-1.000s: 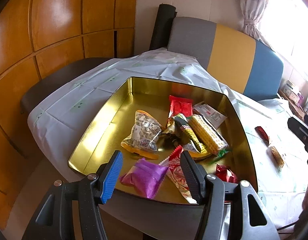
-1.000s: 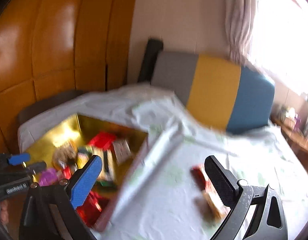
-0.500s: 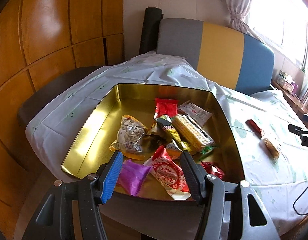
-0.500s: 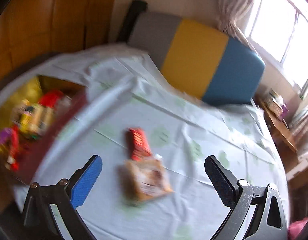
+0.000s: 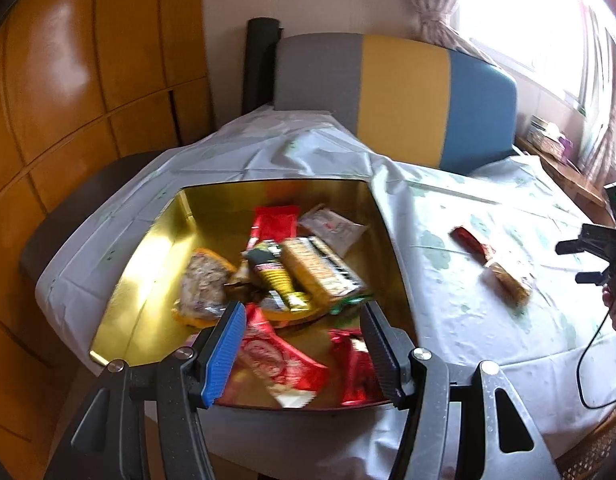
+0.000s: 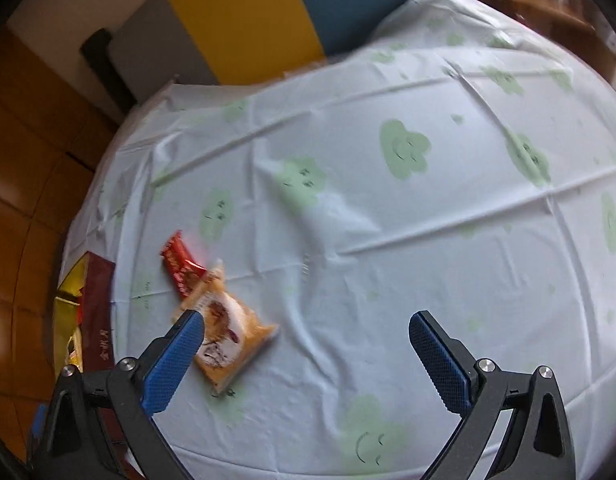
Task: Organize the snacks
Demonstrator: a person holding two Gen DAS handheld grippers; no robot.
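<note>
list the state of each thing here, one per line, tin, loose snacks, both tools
gold tin: open, no lid on it, holding a pile of snack packets
red bar: sealed, flat on the tablecloth, outside the tin
orange packet: sealed, flat on the cloth, overlapping the red bar's end
left tool: open, empty, over the tin's near edge
right tool: open wide, empty, orange packet beside its left finger

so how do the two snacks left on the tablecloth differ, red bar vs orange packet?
The red bar is slim and narrow; the orange packet is broader and puffier. The bar's wrapper is solid red; the packet's is orange with a pale printed panel. The bar lies farther from the right gripper; the packet sits by its left finger. Both lie flat on the tablecloth, ends meeting or overlapping, outside the gold tin.
</note>
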